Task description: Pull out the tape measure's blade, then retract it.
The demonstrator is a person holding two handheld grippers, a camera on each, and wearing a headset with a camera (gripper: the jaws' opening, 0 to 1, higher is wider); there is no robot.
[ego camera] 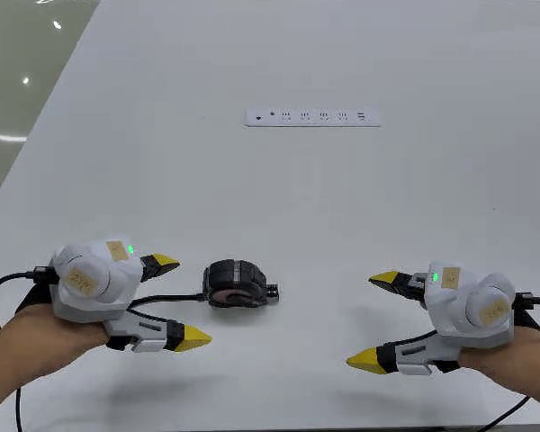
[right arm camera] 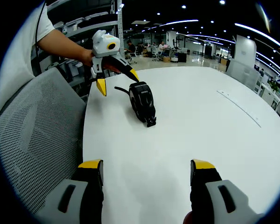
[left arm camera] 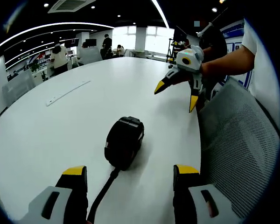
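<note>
A black tape measure (ego camera: pixel 238 284) lies on its side on the white table (ego camera: pixel 279 189), blade drawn in, its tab end pointing right and a black strap trailing left. My left gripper (ego camera: pixel 174 301) stands open just left of it, fingers apart, nothing held. From the left gripper view the tape measure (left arm camera: pixel 124 141) rests a short way ahead between the yellow fingertips (left arm camera: pixel 75 170). My right gripper (ego camera: pixel 375 319) stands open farther off to the right, empty. Its own view shows the tape measure (right arm camera: pixel 143 102) ahead, with the left gripper (right arm camera: pixel 115 77) behind it.
A white power strip (ego camera: pixel 312 117) lies flat at the middle of the table, well beyond the tape measure. A grey mesh chair back (left arm camera: pixel 238 144) stands at the near table edge. The table's left edge (ego camera: pixel 36 108) drops to a glossy floor.
</note>
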